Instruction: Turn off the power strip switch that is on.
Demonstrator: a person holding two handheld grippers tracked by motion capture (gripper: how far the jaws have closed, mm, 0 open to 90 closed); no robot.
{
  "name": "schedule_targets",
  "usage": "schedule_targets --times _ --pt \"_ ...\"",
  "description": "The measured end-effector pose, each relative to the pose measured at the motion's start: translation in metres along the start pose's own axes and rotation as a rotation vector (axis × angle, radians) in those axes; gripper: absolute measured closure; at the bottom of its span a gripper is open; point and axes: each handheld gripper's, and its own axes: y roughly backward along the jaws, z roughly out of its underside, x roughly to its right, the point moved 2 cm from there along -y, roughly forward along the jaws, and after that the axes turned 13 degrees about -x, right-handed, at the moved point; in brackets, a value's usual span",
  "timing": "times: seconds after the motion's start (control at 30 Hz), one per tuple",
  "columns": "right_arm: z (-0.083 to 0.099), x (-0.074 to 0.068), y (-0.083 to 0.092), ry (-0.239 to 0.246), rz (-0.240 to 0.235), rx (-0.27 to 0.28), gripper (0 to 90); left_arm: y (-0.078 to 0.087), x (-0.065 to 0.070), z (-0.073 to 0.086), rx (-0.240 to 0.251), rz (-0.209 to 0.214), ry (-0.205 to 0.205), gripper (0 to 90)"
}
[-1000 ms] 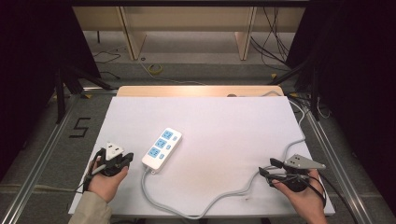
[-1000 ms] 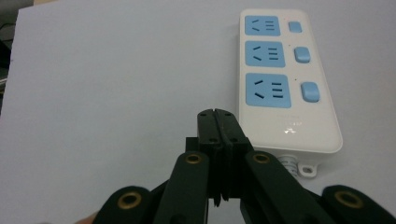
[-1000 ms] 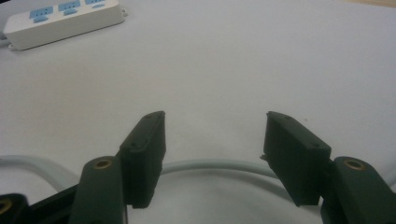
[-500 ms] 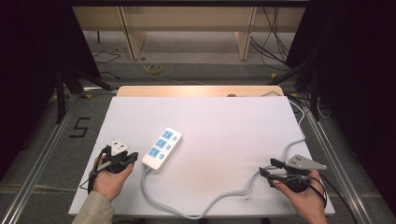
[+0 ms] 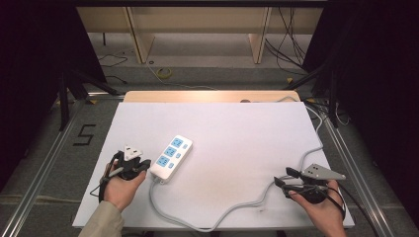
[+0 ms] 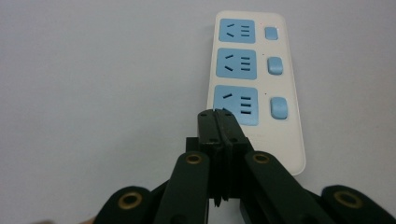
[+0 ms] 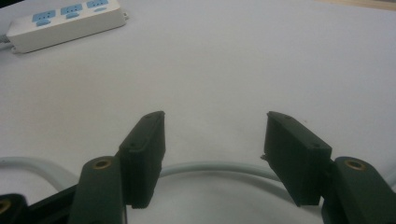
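Presently, a white power strip (image 5: 171, 158) with three blue sockets is seen lying flat on the white tabletop (image 5: 237, 128), toward the left half and nearer the front edge than the back; it is set slantwise, its cord end turned toward the front edge. Its grey cord (image 5: 232, 207) is trailed from that end along the front edge and across toward the front right corner; the plug end cannot be made out.

The left tongs (image 5: 144, 164) are held low near the front left part of the tabletop, just beside the strip's cord end; in the left gripper view the left tongs are seen clenched, jaws pressed together with nothing between them, the tips hanging over the strip's nearest socket (image 6: 236, 105); whether they touch it cannot be told.

The right tongs (image 5: 282, 177) are held near the front right corner, well apart from the strip; in the right gripper view the jaws stand wide and released, nothing gripped; a stretch of the cord (image 7: 215, 167) is seen lying on the tabletop between and below them.
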Motion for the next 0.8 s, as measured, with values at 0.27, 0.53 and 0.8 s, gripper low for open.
schedule_targets --times 0.27,0.53,0.8 --pt "0.0 -0.001 0.0 0.001 -0.001 -0.005 39.5 -0.002 0.005 -0.006 -0.008 0.003 -0.009 89.6" --pt "0.0 -0.001 0.0 0.0 -0.001 -0.004 39.4 -0.004 0.009 -0.011 -0.018 0.001 -0.017 89.6" --pt "0.0 -0.001 0.0 0.001 0.0 -0.004 39.4 -0.006 0.012 -0.015 -0.03 0.005 -0.019 89.6"
